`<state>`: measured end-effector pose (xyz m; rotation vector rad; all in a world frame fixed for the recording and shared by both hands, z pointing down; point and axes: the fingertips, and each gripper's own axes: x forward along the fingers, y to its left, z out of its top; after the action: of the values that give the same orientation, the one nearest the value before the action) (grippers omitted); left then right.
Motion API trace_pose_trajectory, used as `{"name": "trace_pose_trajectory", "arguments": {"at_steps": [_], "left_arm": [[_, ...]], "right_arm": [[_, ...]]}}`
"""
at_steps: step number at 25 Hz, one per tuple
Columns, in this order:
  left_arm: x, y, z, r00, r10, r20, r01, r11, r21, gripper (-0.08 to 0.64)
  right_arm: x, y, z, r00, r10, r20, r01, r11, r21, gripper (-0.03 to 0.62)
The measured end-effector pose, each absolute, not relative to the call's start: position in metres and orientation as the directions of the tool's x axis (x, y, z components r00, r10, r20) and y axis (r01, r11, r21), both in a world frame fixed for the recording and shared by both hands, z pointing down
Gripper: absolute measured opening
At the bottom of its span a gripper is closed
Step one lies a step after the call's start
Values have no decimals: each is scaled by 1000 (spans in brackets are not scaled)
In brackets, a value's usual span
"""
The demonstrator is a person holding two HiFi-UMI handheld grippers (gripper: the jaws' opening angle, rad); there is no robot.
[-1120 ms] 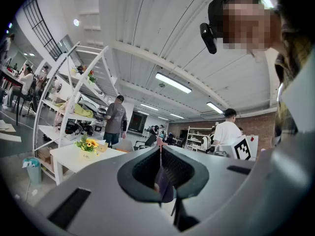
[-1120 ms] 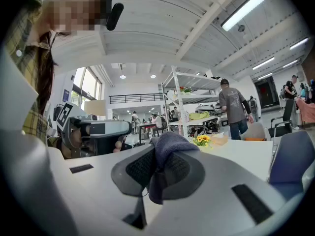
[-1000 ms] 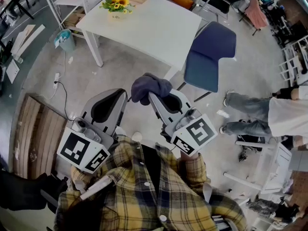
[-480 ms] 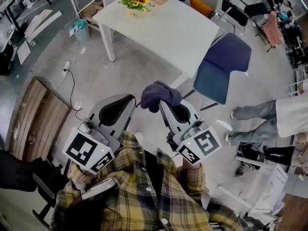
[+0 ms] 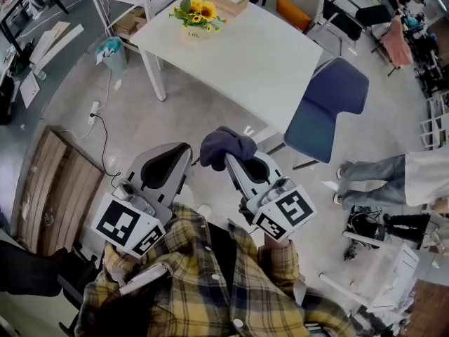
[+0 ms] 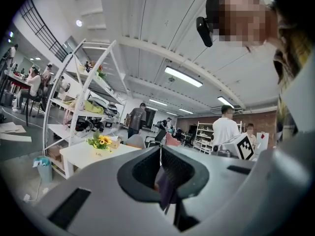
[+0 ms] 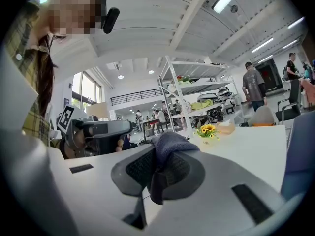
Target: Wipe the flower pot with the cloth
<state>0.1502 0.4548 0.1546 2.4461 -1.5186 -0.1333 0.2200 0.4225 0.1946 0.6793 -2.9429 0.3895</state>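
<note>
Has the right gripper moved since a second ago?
Yes, slightly: the right gripper, clamping the cloth, sits farther below the white table's leg in the head view.

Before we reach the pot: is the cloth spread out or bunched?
Bunched: the cloth bulges in a wad from the right gripper's shut jaws.

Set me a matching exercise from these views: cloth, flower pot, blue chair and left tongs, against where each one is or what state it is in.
Things:
1. cloth
2. flower pot
3. blue chair
4. left tongs

Places or states:
A. shut, nothing gripped
B. near the far edge of the white table
C. clamped in the right tongs
D. standing on the floor beside the table

Pairs: 1-C, 2-B, 3-D, 4-A.
</note>
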Motion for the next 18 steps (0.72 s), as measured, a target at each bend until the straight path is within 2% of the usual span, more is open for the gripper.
{"name": "trace_pose_trajectory", "arguments": {"at_steps": [8,18], "left_arm": [[77,381,139,464,-886,7,-859,-448,246,17],[-6,321,161,495,-868,39,-843,-469,264,17]], "right_arm": [[158,354,196,-878,-445,174,-475,852,-221,17],[95,281,212,-819,-535,208,-573,784,-239,17]]}}
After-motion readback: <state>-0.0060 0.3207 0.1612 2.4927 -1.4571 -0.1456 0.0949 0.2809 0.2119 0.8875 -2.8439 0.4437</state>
